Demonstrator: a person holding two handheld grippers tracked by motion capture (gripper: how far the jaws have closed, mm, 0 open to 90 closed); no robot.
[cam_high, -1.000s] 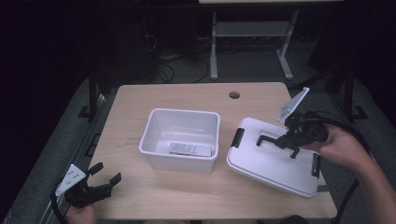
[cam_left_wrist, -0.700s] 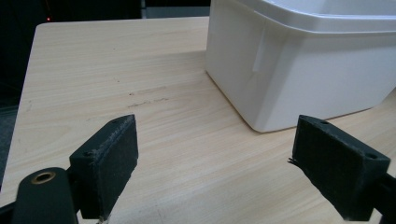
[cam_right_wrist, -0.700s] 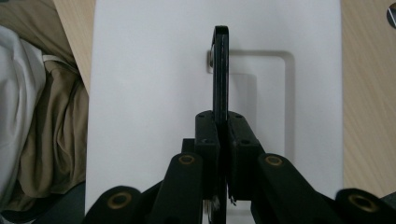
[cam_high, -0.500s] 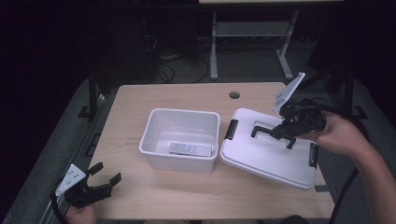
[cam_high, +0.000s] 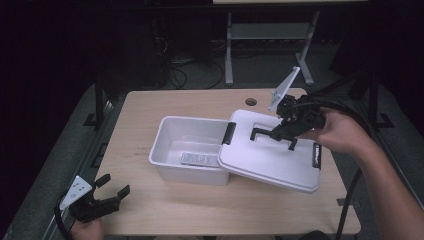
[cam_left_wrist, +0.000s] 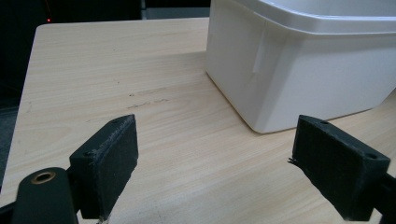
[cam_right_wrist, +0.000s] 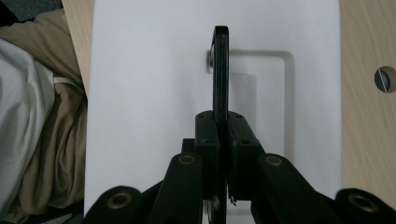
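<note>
Right tongs (cam_high: 286, 131) pinch the lid's black handle (cam_right_wrist: 220, 70), lid (cam_high: 272, 160) tilted half over the tub's (cam_high: 170, 135) right rim mid-desk; left tongs (cam_high: 107, 192) sit spread at the desk's (cam_high: 150, 107) near-left corner; best: keep lid level, square corners to rim, lower.

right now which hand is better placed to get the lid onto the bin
Right. The right gripper is shut on the lid handle, with the lid's edge already over the bin. The left gripper is open at the near table corner.
</note>
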